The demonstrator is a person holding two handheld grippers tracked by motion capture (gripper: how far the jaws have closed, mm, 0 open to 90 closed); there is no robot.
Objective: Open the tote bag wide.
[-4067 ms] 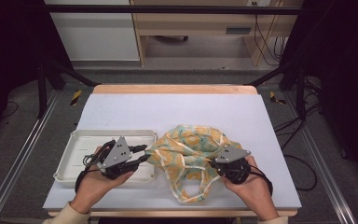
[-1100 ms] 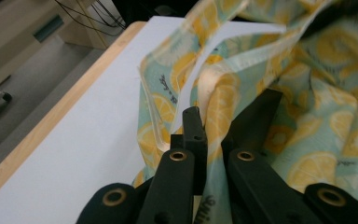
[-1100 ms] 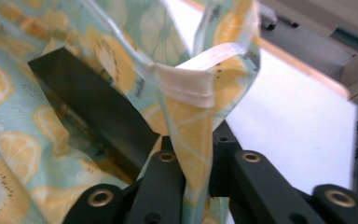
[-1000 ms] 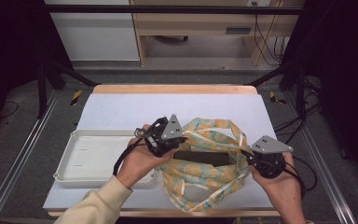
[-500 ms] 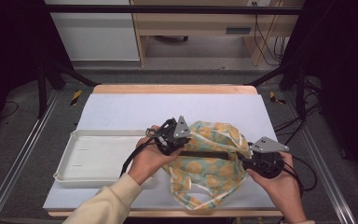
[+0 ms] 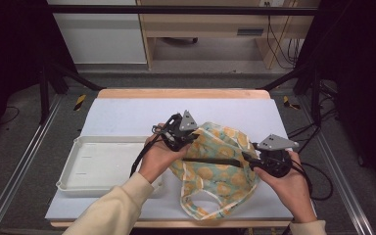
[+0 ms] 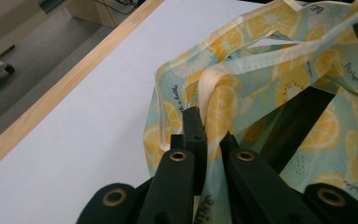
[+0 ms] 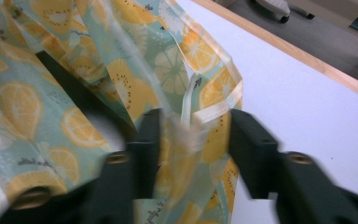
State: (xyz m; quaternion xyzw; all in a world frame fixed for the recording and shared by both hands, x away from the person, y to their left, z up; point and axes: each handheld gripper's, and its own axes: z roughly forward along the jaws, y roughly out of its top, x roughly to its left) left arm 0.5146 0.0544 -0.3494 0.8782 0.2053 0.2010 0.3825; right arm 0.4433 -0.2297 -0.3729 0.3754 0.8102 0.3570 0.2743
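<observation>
A tote bag (image 6: 223,171) printed with lemons on pale green lies rumpled on the white table, its mouth showing as a dark slit between the two grippers. My left gripper (image 6: 195,139) is shut on the bag's left rim; in the left gripper view the jaws (image 7: 204,133) pinch a fold of the bag (image 7: 279,60) beside a cream handle strap. My right gripper (image 6: 248,157) is at the bag's right rim. In the right gripper view its jaws (image 8: 193,135) stand apart with loose bag fabric (image 8: 121,70) between them, and they have just been closing.
A white plastic tray (image 6: 78,144) sits at the table's left, under the person's left forearm. The table (image 6: 127,115) has a wooden far edge. Cables trail off its right side, and black frame rails run along both sides.
The left gripper has come off the tray and taken the bag's left rim. Over the last second the bag's wide-open mouth has narrowed to a slit, and the right gripper has shifted a little left.
</observation>
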